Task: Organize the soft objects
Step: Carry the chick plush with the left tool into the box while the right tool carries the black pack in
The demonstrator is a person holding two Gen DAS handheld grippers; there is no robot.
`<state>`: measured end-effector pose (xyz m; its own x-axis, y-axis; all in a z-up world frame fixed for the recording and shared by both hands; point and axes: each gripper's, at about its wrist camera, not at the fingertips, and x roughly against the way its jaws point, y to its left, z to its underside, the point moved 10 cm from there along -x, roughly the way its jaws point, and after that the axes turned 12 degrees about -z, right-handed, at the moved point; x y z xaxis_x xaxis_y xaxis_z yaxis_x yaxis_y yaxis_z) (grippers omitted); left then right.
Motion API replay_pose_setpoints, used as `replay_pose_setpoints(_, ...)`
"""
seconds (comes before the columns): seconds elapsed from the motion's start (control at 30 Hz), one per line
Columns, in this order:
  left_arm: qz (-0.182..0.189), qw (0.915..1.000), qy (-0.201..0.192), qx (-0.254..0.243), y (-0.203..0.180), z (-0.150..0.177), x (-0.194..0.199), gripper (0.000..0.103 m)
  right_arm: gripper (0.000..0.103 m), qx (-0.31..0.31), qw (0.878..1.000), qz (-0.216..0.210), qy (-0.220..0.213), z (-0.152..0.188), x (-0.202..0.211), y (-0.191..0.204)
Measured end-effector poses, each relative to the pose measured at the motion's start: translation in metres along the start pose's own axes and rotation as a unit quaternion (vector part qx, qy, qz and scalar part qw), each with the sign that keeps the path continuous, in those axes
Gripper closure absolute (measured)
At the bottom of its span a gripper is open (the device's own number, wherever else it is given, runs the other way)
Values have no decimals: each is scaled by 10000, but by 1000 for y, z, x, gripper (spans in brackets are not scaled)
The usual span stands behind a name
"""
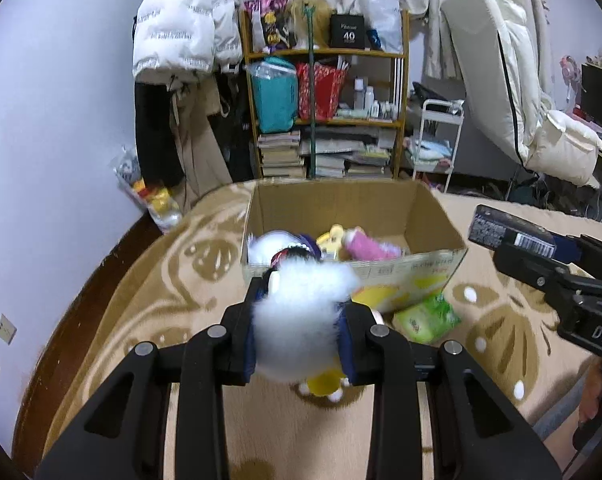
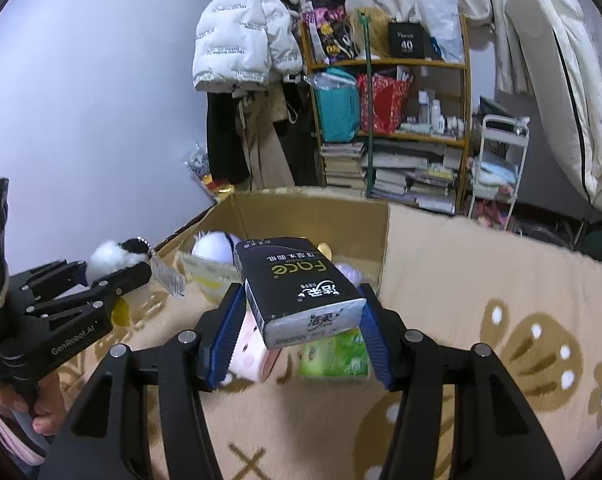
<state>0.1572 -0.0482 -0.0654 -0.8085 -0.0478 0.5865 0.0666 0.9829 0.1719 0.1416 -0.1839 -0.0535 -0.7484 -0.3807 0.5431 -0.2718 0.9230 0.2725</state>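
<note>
Well, both tools are loaded. The left gripper (image 1: 301, 320) has its blue-padded fingers pressed into a fluffy white plush toy with yellow feet (image 1: 301, 316), narrowed until the fur bulges between the pads. The right gripper (image 2: 297, 328) stands wider, clamping a black soft pack of facial tissues (image 2: 297, 288) by its two short sides.

From where the left tool looks, the open brown cardboard box (image 1: 341, 208) sits at twelve o'clock on the beige patterned rug (image 1: 173, 280), just past the plush. It already holds a white round plush (image 1: 273, 246), something yellow and a pink fuzzy piece (image 1: 369, 246). A green packet of wipes (image 1: 427, 318) lies on the rug at about two o'clock, just beside the box's near corner, and a pale pink packet (image 2: 253, 350) shows under the right tool.

I'd say the step is the drop into the box. To do it well, carry each piece clear over the near wall before letting go; the fur is springy and may cling to a pad, so spread the fingers fully. The tissue pack is slick film over a squashy block, tilted nose-up, and could slip if squeezed unevenly. Aim for the bare cardboard at the box's right side.
</note>
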Motion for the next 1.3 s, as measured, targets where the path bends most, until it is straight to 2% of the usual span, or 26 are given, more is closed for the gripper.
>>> replay_pose_setpoints(0.3,-41,9998,-192,-97,-11,-39,-27,72,44,130,9997,105,-157,-37,-20,-17)
replay_pose_setpoints(0.57,36,9998,-135,114,-22,-57,-65,72,44,66,9999,92,-91,-55,-55,-39)
replay_pose_setpoints(0.77,21,10000,-42,-35,-32,-57,-95,71,43,-23,9999,68,148,-44,-82,-53)
replay_pose_setpoints(1.0,-63,9993,352,58,-26,-43,-131,69,44,-273,9984,-27,497,-21,-107,-72)
replay_pose_setpoints(1.17,-92,9980,605,174,-21,-32,-143,69,43,-510,9970,-193,551,-15,-112,-77)
replay_pose_setpoints(1.3,-30,9971,701,298,-16,-29,-142,58,38,-572,9970,-269,451,-18,-104,-77)
